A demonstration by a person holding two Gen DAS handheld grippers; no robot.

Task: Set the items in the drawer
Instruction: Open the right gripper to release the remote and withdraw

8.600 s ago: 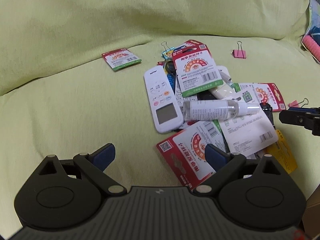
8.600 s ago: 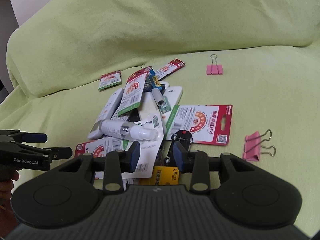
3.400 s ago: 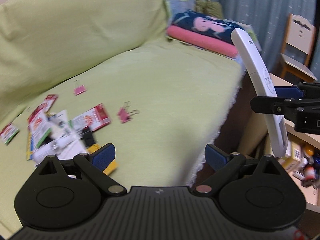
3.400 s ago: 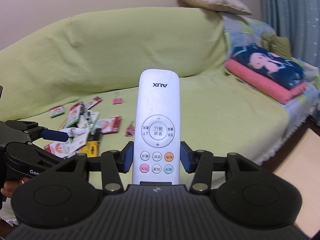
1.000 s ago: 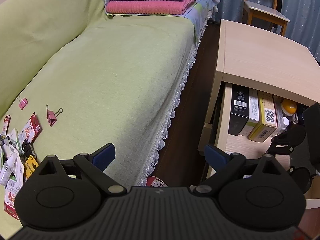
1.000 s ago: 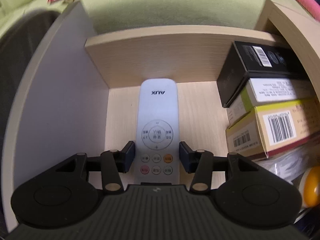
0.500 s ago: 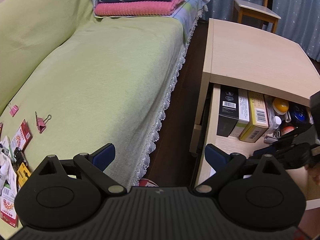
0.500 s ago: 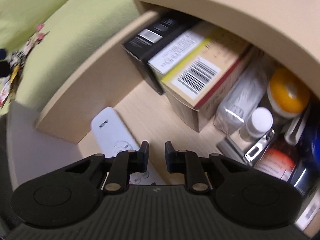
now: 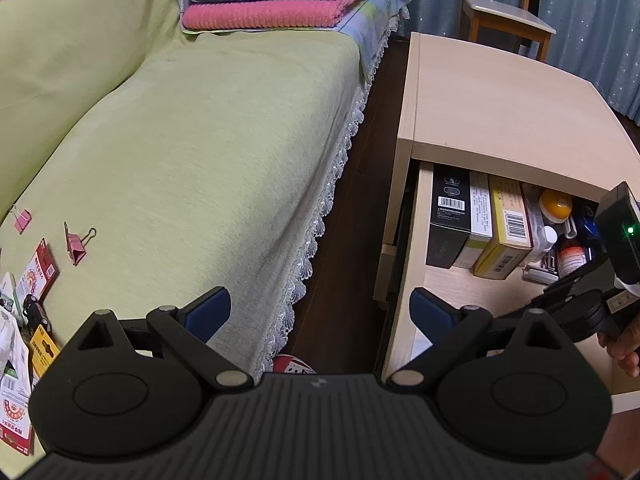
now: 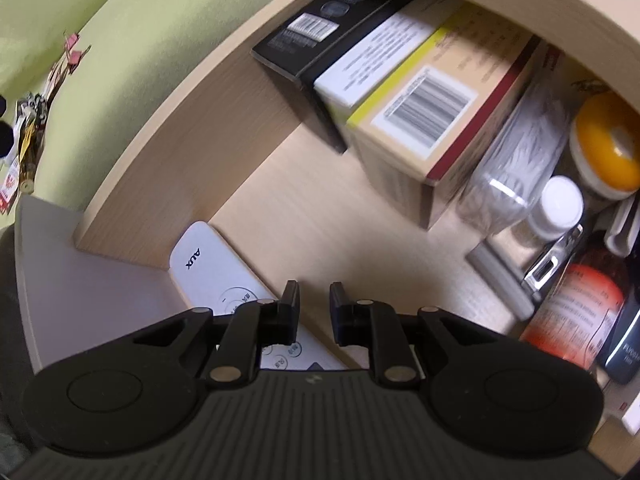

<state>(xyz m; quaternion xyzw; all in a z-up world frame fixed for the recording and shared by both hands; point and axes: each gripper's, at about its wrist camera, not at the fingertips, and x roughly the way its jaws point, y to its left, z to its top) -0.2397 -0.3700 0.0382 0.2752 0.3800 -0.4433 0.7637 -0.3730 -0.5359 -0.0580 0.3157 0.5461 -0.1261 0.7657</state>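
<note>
1. I see the green fabric-covered sofa (image 9: 192, 152) filling the left side, with loose packets and pink binder clips (image 9: 76, 242) at its near end.
2. Beside it, the pale wooden pull-out drawer (image 10: 152, 136) stands open, with boxes (image 10: 420, 108) and bottles packed along its back.
3. My left gripper (image 9: 320, 312) hangs over the gap between sofa and drawer, tongs wide apart, empty.
4. My right gripper (image 10: 314, 312) sits above the drawer floor, tongs nearly together with a narrow gap, gripping nothing.
5. The white AUX remote control (image 10: 212, 276) lies flat in the drawer's near-left corner, partly under the right gripper.
</note>
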